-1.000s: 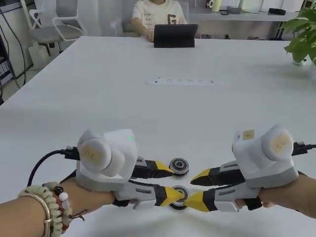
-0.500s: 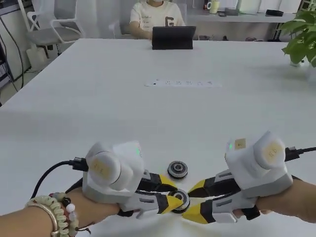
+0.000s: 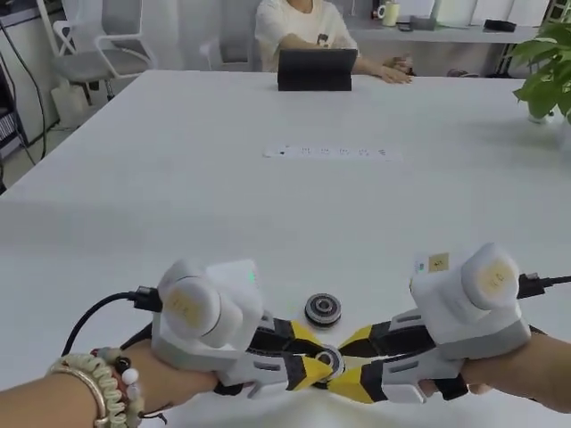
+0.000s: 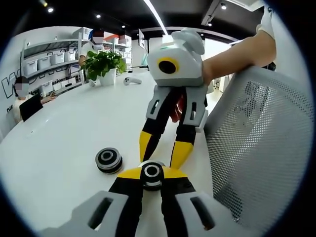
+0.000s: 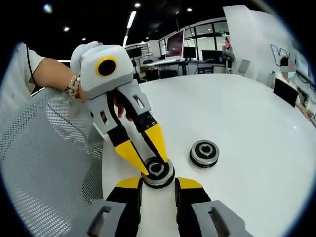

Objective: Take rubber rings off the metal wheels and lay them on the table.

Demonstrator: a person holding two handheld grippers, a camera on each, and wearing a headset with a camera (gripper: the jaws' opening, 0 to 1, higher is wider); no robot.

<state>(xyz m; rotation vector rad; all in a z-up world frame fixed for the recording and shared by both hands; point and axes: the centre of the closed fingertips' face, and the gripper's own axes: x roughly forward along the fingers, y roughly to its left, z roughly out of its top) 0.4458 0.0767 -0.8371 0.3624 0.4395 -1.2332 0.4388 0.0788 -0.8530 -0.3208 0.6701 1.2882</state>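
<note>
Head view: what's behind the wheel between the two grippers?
A second metal wheel, lying flat and apart on the white table; farther back, a power strip. The near wheel is partly covered by the jaws, so its underside can't be seen.

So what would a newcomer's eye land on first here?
At the near edge of the white table, the left gripper and right gripper meet tip to tip, yellow jaws of both around the near wheel. A second wheel lies free just beyond it. At the far end a person sits behind a dark tablet.
</note>
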